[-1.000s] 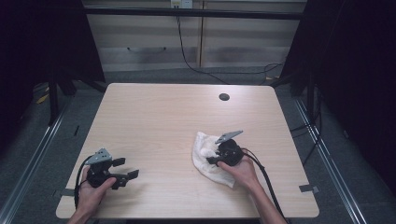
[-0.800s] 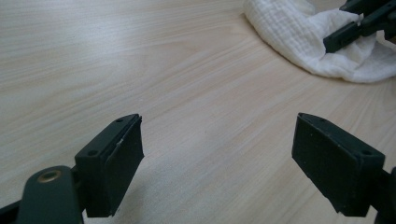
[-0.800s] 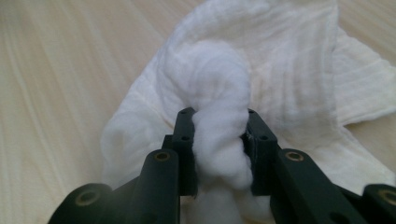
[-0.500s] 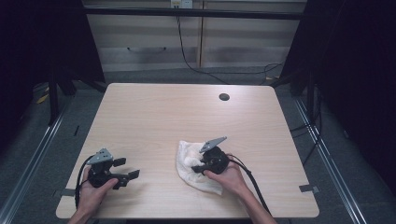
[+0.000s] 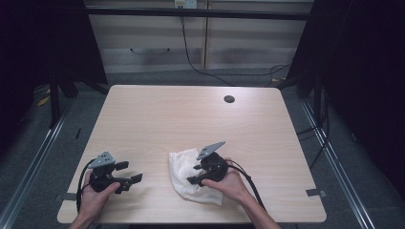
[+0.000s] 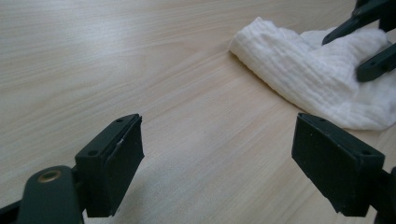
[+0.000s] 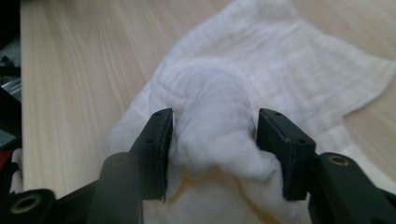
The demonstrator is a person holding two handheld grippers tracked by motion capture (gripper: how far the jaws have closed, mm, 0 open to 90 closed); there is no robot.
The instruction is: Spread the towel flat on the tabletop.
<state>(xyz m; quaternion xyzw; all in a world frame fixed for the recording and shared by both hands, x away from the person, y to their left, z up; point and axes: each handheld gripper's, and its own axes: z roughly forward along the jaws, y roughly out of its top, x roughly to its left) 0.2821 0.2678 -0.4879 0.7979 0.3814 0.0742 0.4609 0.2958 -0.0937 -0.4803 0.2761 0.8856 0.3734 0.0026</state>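
Note:
A crumpled white cloth lies on the wooden table near its front edge, right of the middle. My right gripper rests on the cloth, and its jaws pinch a raised bunch of the fabric between them. In the right gripper view that gripper holds the bulging fold of cloth, with both pads against it. My left gripper sits at the front left, apart from the cloth, open with nothing in it. The left gripper view shows its jaws spread wide over bare wood, with the cloth and the right gripper beyond.
A small dark round grommet is set in the table near its far edge. Behind the table stand cabinets with a cable hanging down. Dark frames flank both sides.
My right gripper has slid leftward along the front of the table and dragged the cloth with it. The left gripper has stayed in place.

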